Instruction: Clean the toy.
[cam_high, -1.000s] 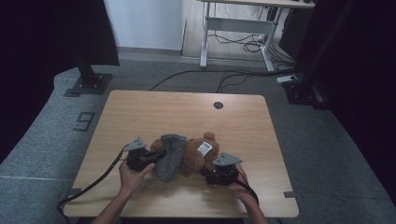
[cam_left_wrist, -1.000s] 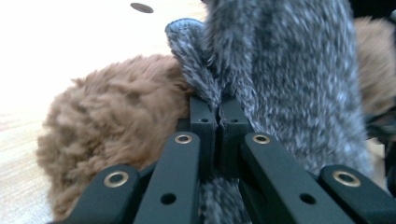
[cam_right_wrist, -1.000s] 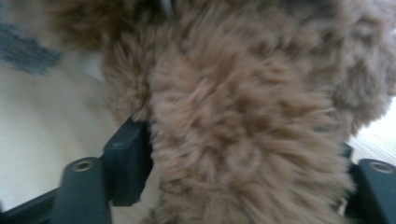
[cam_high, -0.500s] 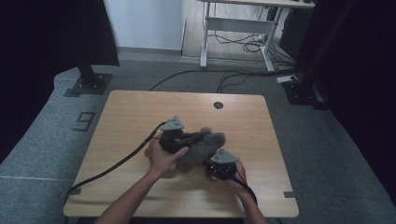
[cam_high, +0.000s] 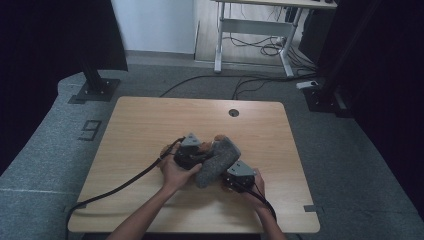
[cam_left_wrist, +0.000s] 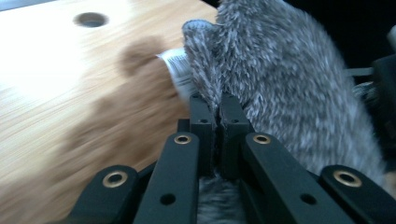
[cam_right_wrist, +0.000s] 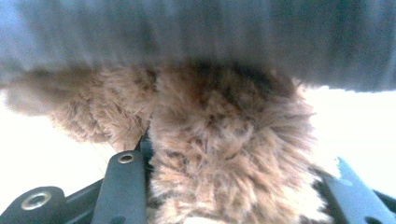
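Two grippers on one plush toy mid-table, high view: left gripper (cam_high: 196, 154) and right gripper (cam_high: 233, 181) flank grey fabric (cam_high: 218, 161) draped over brown toy (cam_high: 220, 138). Left gripper view: jaws pressed together, pinching grey fabric (cam_left_wrist: 280, 79); best held firm, drawn smoothly; toy blurred. Right gripper view: jaws have just been closing around brown toy (cam_right_wrist: 219, 154), pad contact hidden by fur.

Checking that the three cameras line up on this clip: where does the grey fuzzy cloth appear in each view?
High view: the grey fuzzy cloth lies mid-table between the left gripper and the right gripper.
Left gripper view: it covers the upper right, its edge pinched in the closed jaws.
Right gripper view: a blurred grey band across the top, above the brown plush toy.
Shared landmark: the light wooden table.
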